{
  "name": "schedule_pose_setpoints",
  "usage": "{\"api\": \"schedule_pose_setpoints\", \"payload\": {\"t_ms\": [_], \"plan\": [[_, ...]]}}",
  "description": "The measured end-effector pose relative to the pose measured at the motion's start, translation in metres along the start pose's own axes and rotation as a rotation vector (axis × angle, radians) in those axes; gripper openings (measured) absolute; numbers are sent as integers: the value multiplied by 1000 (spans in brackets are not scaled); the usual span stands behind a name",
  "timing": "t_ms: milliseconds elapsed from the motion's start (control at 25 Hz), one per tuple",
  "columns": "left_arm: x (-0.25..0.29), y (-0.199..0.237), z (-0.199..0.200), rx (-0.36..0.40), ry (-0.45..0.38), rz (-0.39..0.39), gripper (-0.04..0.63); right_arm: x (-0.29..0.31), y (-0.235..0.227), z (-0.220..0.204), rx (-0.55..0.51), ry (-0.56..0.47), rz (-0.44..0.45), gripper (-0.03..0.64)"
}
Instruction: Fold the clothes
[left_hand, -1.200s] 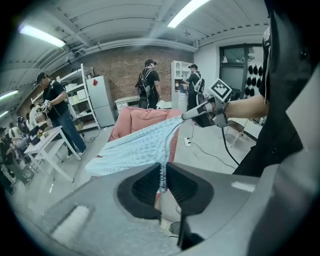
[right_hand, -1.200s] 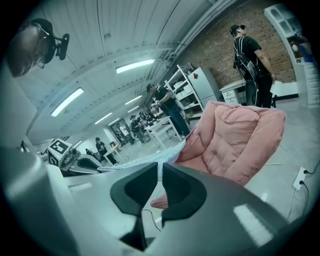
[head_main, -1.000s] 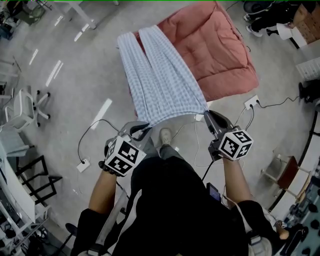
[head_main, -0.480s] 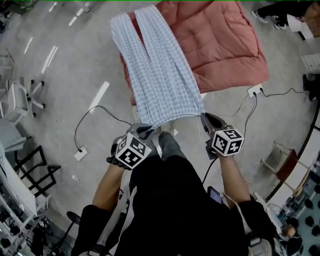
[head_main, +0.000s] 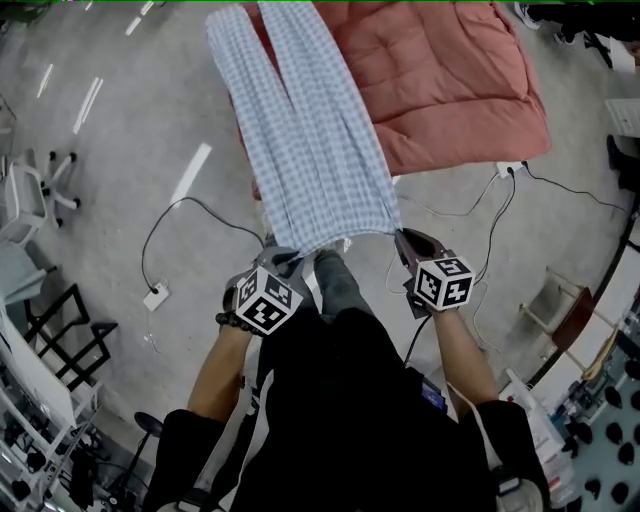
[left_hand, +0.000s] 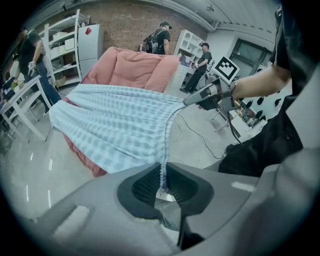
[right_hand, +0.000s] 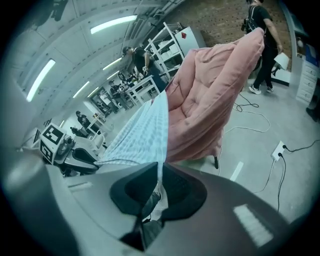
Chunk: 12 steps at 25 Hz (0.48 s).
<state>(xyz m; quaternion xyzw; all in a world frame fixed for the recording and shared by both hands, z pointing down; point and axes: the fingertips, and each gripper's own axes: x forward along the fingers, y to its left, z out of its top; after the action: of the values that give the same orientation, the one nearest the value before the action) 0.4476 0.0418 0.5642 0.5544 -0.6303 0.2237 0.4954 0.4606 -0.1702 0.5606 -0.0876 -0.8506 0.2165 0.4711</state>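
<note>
While both pairs of jaws pinch its waistband, the blue-and-white checked pair of trousers (head_main: 300, 130) hangs stretched between the person's two hands and the pink quilt (head_main: 440, 80). The two legs lie side by side along the quilt's left part, and their far ends run out of the top of the head view. The waist end is lifted clear of the quilt and pulled toward the person.

The left gripper (head_main: 283, 262) holds the left corner of the waistband. In the left gripper view its jaws (left_hand: 162, 187) are nearly together, with the gathered checked edge clamped between the dark pads. The right gripper (head_main: 403, 238) holds the right corner. Its own view shows its jaws (right_hand: 157, 187) narrow as well, closed on a thin fold of the same cloth (right_hand: 142, 132). The waistband sags slightly between the two grippers.

Beneath them is a grey floor (head_main: 120, 180), where a black cable (head_main: 165, 225) runs to a white power strip (head_main: 155, 297). A white chair (head_main: 30, 200) stands at the left edge. Farther off, the left gripper view shows people (left_hand: 202, 65) standing near white shelves (left_hand: 67, 50).
</note>
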Motion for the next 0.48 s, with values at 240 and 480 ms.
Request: {"api": "schedule_pose_setpoints", "payload": {"t_ms": [240, 480], "plan": [[31, 7, -22, -39, 29, -11, 43, 26, -10, -23, -25, 78, -13, 35], [56, 21, -36, -54, 19, 14, 43, 55, -21, -38, -63, 132, -41, 35]]}}
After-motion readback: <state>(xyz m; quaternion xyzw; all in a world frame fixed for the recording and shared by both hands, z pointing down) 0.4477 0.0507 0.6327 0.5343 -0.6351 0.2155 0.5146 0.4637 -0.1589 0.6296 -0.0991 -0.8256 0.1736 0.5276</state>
